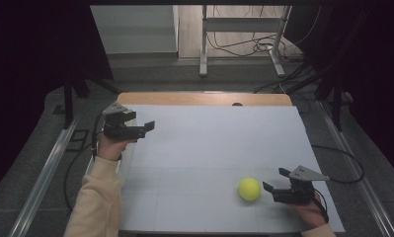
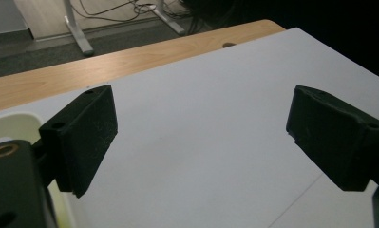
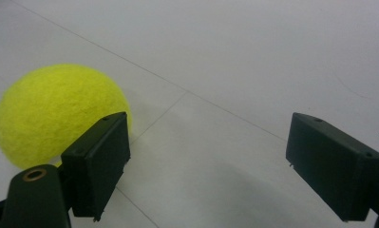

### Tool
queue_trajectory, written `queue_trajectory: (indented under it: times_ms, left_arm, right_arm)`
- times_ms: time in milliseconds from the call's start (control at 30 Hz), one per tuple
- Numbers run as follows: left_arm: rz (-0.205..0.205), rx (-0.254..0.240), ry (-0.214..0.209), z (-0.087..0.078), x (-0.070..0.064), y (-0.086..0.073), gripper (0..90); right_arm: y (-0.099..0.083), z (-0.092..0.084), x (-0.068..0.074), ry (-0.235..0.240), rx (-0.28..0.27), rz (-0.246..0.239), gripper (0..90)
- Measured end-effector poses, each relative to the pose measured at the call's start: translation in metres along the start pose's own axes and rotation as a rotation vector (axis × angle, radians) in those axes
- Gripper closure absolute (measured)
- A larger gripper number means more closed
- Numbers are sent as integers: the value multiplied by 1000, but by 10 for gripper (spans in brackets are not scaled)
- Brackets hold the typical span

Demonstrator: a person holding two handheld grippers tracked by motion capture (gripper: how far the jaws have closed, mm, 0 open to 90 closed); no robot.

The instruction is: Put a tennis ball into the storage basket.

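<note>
I'm lining up on the tennis ball (image 1: 249,188), which sits on the white sheet (image 1: 209,143) at nine o'clock of my right gripper (image 1: 276,179), jaws wide and empty. Next I should swing left to straddle it. My left gripper (image 1: 144,129) hangs open, empty.

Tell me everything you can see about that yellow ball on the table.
The ball is a bright yellow-green tennis ball with a fuzzy, felt-like surface, round and whole. It rests on the white sheet that covers the table, near the front right part. The right gripper sits just beside it with jaws open; in the right gripper view the ball lies off to one side of the jaws, not between them. Nothing grips it.
</note>
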State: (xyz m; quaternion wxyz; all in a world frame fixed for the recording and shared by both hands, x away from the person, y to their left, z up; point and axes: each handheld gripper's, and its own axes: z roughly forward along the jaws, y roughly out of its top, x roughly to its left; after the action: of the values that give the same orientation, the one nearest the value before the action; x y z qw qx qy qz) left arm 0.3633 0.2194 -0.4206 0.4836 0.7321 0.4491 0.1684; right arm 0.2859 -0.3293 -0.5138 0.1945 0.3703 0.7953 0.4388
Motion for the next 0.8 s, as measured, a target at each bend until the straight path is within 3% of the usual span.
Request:
queue_trajectory:
  times_ms: [267, 800]
  left_arm:
    - [20, -3, -35, -2, -8, 0, 106]
    - [103, 20, -78, 12, -38, 4, 107]
  right_arm:
    - [2, 4, 1, 0, 6, -11, 154]
    - [0, -1, 4, 2, 7, -28, 154]
